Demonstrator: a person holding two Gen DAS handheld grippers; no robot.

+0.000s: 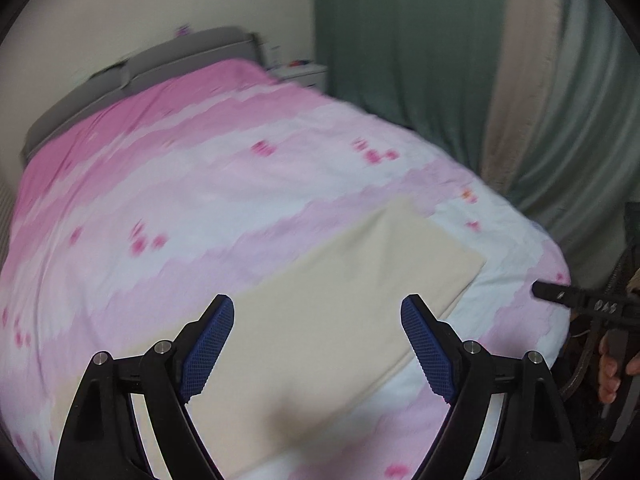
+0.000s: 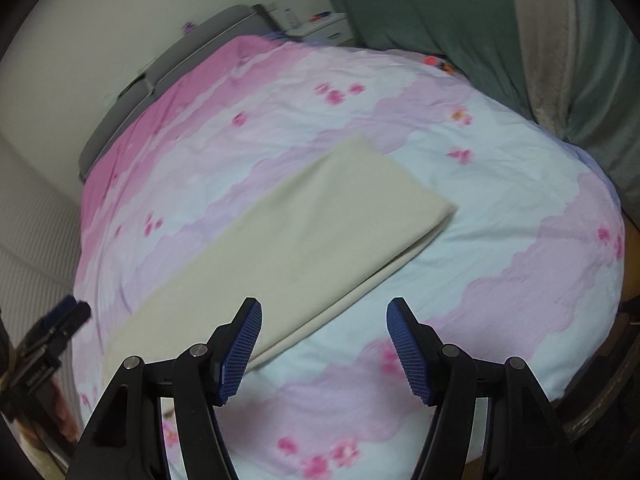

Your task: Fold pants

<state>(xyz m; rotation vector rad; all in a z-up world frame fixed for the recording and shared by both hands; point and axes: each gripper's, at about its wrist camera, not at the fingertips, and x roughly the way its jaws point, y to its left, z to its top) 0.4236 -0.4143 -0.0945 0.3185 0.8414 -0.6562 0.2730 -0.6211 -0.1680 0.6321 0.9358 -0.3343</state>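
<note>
The cream pants (image 1: 340, 320) lie flat as a long folded strip on the pink and white bed cover (image 1: 180, 184), running from near left to far right. They also show in the right wrist view (image 2: 304, 236). My left gripper (image 1: 318, 308) is open and empty, hovering above the near part of the pants. My right gripper (image 2: 324, 312) is open and empty above the pants' right long edge and the cover (image 2: 500, 240). The right gripper also shows at the right edge of the left wrist view (image 1: 538, 290), and the left gripper at the left edge of the right wrist view (image 2: 82, 308).
A grey headboard (image 1: 168, 60) stands at the far end of the bed against a pale wall. A white nightstand (image 1: 300, 72) sits beside it. Green and beige curtains (image 1: 440, 60) hang along the right side. The bed's right edge drops off near the curtains.
</note>
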